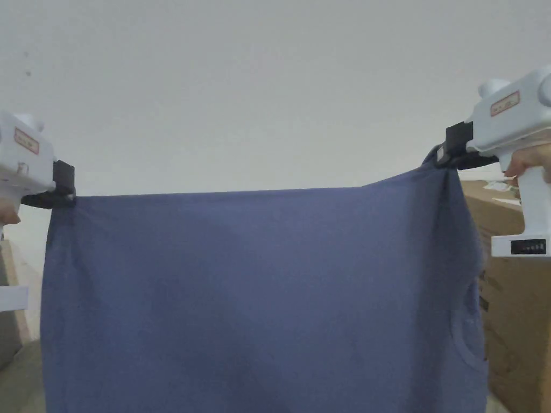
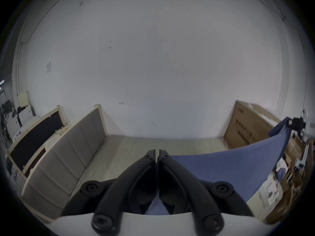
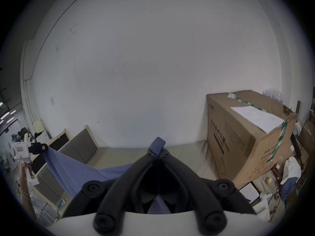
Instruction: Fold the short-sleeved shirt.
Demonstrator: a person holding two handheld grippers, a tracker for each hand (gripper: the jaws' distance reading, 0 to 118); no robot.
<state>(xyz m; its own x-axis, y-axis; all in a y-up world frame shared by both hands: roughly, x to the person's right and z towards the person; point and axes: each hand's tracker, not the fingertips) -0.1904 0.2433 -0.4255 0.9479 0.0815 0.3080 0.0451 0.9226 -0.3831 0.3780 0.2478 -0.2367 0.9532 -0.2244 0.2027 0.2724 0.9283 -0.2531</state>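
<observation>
A blue short-sleeved shirt hangs spread wide in the air in front of me, its top edge stretched nearly straight. My left gripper is shut on the shirt's upper left corner, and my right gripper is shut on the upper right corner, slightly higher. In the left gripper view the black jaws meet at the left gripper's tip with the blue shirt running off to the right. In the right gripper view a fold of the shirt pokes up past the right gripper's closed tips.
A bed with a beige mattress and a grey padded headboard lies below, against a white wall. A large cardboard box stands at the right end, with clutter and a white and blue cloth beside it.
</observation>
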